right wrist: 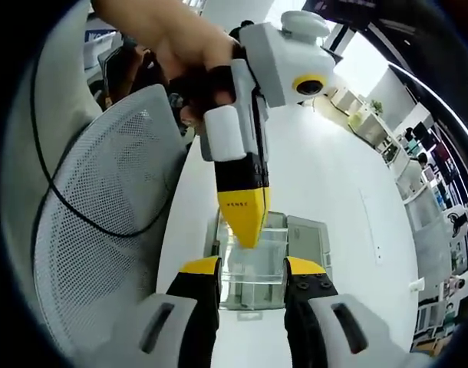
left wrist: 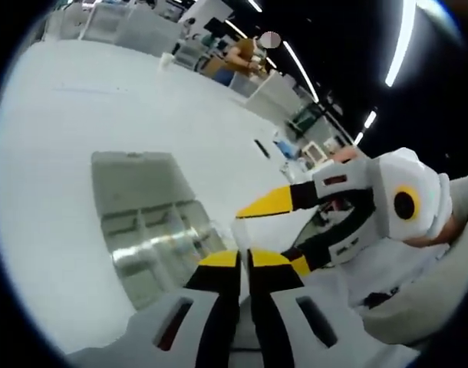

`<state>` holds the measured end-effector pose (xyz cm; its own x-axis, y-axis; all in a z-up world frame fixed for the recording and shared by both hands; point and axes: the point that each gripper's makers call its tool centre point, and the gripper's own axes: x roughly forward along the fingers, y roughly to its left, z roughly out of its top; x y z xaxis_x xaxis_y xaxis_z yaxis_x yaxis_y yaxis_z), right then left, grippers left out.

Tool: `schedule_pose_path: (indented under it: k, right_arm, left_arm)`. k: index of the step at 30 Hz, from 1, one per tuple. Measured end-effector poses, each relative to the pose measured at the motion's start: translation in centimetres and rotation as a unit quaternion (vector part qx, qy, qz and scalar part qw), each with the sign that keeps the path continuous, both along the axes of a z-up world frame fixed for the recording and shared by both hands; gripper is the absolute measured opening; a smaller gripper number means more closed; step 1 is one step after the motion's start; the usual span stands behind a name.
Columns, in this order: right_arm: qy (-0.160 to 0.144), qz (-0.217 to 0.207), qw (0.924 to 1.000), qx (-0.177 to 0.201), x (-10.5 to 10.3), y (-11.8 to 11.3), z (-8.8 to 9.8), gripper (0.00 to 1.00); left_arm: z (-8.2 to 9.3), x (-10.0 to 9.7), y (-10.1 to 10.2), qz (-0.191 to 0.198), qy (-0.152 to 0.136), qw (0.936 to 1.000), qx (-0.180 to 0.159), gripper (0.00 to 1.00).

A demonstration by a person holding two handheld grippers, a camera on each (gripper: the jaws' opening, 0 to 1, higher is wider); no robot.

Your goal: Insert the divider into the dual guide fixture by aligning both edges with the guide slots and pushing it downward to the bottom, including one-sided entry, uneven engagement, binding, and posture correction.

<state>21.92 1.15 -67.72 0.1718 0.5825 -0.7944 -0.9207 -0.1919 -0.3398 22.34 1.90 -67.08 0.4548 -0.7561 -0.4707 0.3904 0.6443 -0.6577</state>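
Note:
The clear plastic guide fixture (left wrist: 146, 230) lies on the white table (left wrist: 103, 115), left of my left gripper (left wrist: 244, 257), whose yellow-tipped jaws are shut with nothing seen between them. In the right gripper view the fixture (right wrist: 253, 272) shows between the open jaws of my right gripper (right wrist: 252, 267), which hover above it. The left gripper (right wrist: 245, 222), held by a hand (right wrist: 169, 46), points down with its shut tips at the fixture's top edge. From the right, the right gripper (left wrist: 284, 234) enters the left gripper view, jaws apart. I cannot make out a separate divider.
A grey mesh chair back (right wrist: 103, 222) stands left of the table with a black cable (right wrist: 65, 199) across it. A grey lid-like panel (right wrist: 307, 234) lies beside the fixture. Shelves and desks (left wrist: 257, 84) line the far side of the room.

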Motion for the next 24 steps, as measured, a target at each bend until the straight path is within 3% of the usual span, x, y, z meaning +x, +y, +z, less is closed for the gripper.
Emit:
schedule_pose_path:
  k: [21, 24]
  right_arm:
    - [-0.006, -0.008, 1.0, 0.001, 0.77, -0.01, 0.18, 0.29]
    - [-0.007, -0.005, 1.0, -0.001, 0.79, -0.09, 0.25, 0.27]
  left_arm:
    - [0.29, 0.59, 0.15, 0.021, 0.019, 0.9988, -0.04, 0.0]
    - [0.19, 0.71, 0.39, 0.014, 0.005, 0.9995, -0.027, 0.0]
